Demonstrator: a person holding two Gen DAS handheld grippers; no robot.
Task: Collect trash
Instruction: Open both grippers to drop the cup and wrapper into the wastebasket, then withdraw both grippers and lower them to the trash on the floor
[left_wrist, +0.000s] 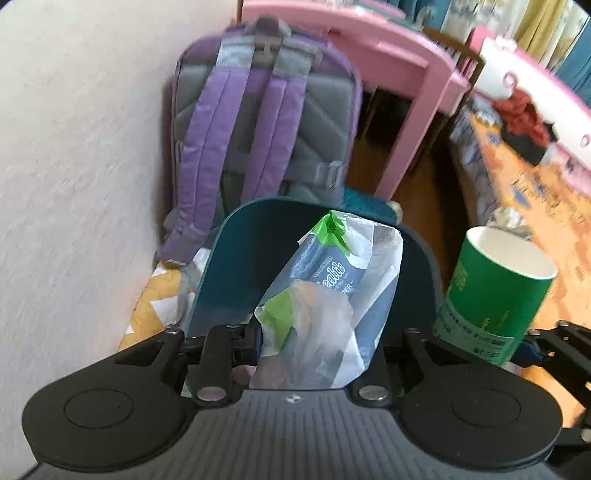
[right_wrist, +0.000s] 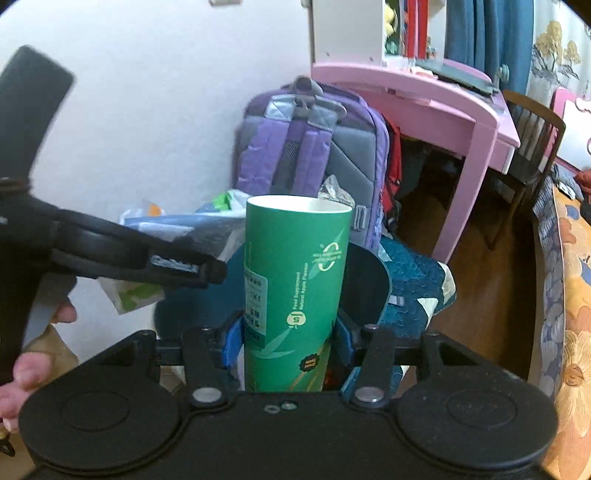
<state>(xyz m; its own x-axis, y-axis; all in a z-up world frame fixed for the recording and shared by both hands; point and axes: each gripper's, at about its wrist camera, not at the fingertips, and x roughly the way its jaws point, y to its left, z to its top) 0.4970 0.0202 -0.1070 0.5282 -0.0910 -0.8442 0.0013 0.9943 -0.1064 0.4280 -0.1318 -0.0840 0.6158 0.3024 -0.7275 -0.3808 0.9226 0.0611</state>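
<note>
The green paper cup (right_wrist: 295, 295) stands upright between the fingers of the right gripper (right_wrist: 291, 343), its jaws closed on the lower half of the cup's wall, open mouth up at twelve o'clock. It looks light and thin-walled, so it would likely dent under a hard squeeze; low on the wall, where the base stiffens it, seems the safer place to hold, and the glossy print may be a little slippery. The other piece of trash, a crumpled plastic wrapper (left_wrist: 325, 295) of clear, white and green film over a blue-grey pack, sits pinched in the left gripper (left_wrist: 314, 343), its jaws narrow on the wrapper's lower end while the rest stands free toward twelve o'clock. It is soft and limp, weighs next to nothing by the look of it, and could slide out of a loose pinch, so a bunched fold is the best purchase. In the left wrist view the cup shows at three o'clock. Beyond both, at twelve o'clock, a purple backpack (right_wrist: 314, 147) leans on the white wall (left_wrist: 74, 147), with a pink desk (right_wrist: 424, 96) toward one o'clock.
</note>
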